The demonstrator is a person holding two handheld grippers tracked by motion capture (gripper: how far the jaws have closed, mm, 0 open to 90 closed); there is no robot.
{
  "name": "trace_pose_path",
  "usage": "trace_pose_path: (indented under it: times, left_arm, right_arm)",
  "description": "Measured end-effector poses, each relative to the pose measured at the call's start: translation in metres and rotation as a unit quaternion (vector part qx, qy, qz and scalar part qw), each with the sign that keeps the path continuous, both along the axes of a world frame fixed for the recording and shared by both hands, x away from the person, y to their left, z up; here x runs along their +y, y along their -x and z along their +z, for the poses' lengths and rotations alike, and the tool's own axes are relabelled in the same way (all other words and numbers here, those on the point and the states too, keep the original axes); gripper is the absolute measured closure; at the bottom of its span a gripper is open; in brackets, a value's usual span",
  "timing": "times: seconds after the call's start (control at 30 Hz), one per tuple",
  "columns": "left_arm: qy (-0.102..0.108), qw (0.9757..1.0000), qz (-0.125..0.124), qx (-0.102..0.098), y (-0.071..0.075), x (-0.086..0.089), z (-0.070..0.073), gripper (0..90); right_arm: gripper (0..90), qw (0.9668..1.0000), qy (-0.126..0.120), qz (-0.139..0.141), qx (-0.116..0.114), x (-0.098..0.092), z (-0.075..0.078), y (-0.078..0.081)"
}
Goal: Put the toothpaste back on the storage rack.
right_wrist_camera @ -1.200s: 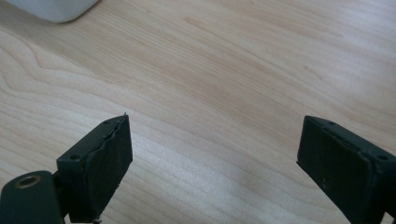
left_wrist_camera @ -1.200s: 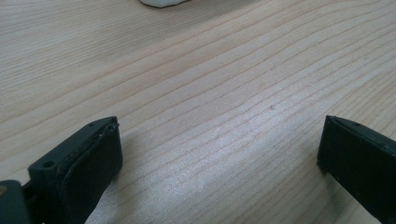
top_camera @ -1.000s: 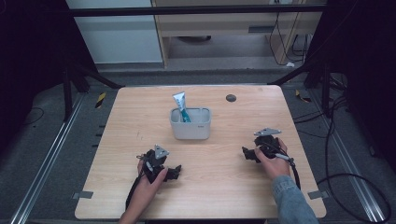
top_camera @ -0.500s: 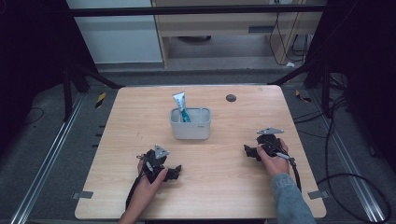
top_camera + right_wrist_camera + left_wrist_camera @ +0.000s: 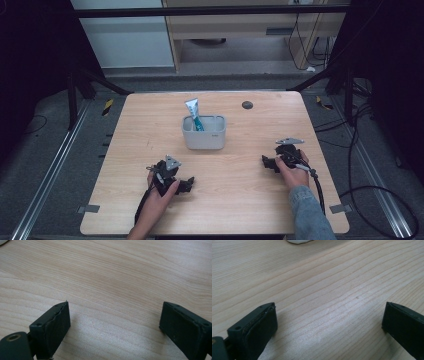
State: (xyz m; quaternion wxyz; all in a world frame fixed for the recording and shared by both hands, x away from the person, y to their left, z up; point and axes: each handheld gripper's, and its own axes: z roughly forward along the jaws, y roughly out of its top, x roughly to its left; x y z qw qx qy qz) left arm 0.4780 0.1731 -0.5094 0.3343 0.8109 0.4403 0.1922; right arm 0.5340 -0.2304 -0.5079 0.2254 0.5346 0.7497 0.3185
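From my remote station I log both grippers resting low on the wooden bench (image 5: 240, 200), each held in one of the person's hands. The left gripper (image 5: 186, 185) sits near the front edge on the left side, its grey three-cornered plate on top and its jaws pointing toward the middle of the bench. In the left gripper view its jaws stand wide apart with only bare wood grain between them; nothing is grasped. The right gripper (image 5: 266, 163) lies on the right side, slightly farther from the front edge than the left one, with its cable trailing back beside the person's denim sleeve (image 5: 308, 215). In the right gripper view its jaws are likewise released and spread wide over bare wood. The grey container (image 5: 204, 135) stands upright at the centre of the bench, beyond both grippers and well apart from each. A white and teal tube (image 5: 193, 112) stands in its left part, leaning to the left, with its upper end above the rim. A small dark round mark (image 5: 247, 104) lies on the bench behind and to the right of the container.
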Motion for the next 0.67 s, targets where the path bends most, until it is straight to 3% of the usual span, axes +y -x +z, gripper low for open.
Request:
trace_pose_path:
  times: [0.13, 0.5, 0.53, 0.57, 0.67]
  left_arm:
    - [0.0, 1.0, 0.0, 0.0, 0.0, 0.0, 0.0, 0.0]
    - [0.0, 1.0, 0.0, 0.0, 0.0001, -0.0001, -0.0001, 0.0]
    - [0.0, 1.0, 0.0, 0.0, 0.0003, -0.0002, -0.0001, 0.0]
    - [0.0, 1.0, 0.0, 0.0, 0.0003, -0.0002, -0.0001, 0.0]
    - [0.0, 1.0, -0.001, 0.0, 0.0005, -0.0005, -0.0001, 0.0]
  right_arm:
    - [7.5, 0.9999, -0.003, -0.003, -0.013, 0.0014, -0.0031, 0.0013]
    - [6.2, 0.9999, -0.001, 0.003, -0.013, 0.0018, -0.0035, 0.0042]
    - [1.6, 0.9999, 0.0, -0.01, -0.008, 0.002, -0.0038, 0.0039]
    - [1.6, 0.9999, 0.0, -0.01, -0.008, 0.002, -0.0038, 0.0039]
    - [0.3, 0.999, -0.001, -0.045, -0.003, 0.0048, -0.004, 0.005]
